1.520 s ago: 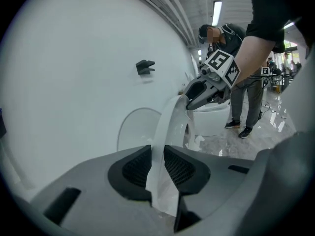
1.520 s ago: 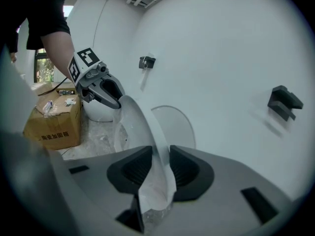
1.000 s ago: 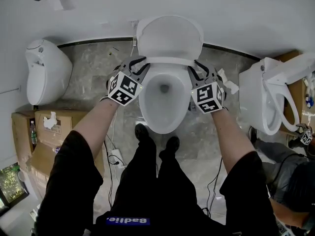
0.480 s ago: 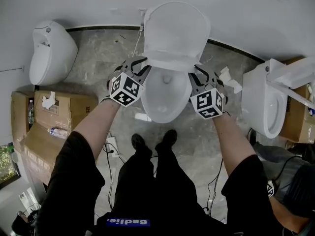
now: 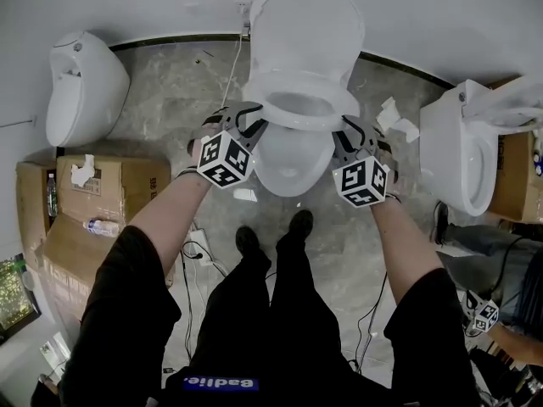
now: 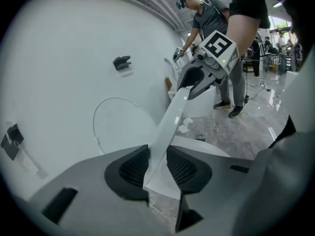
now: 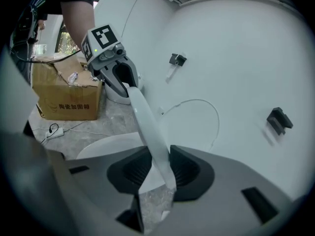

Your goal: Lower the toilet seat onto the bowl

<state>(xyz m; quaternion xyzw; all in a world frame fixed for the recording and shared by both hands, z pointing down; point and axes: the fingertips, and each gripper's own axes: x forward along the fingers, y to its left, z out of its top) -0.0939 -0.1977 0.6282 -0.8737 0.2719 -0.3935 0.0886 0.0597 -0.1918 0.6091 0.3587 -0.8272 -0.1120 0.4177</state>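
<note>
Head view: toilet seat (image 5: 257,91) tilts half-raised, long axis toward wall (image 5: 127,7).

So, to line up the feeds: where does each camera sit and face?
Head view: on the head, steeply down at the toilet seat; arms, legs, left gripper, right gripper show.
Left gripper view: along its opening jaws, seat between them, toward the right gripper.
Right gripper view: along its jaws, seat between, toward the left gripper.
Shared: gripper views face each other along the seat.

Makeshift testing hall, not a bathroom, three unplumbed toilets (image 5: 81,83) on grey stone floor (image 5: 170,100), cardboard boxes (image 5: 110,189), power strip (image 5: 198,246).
</note>
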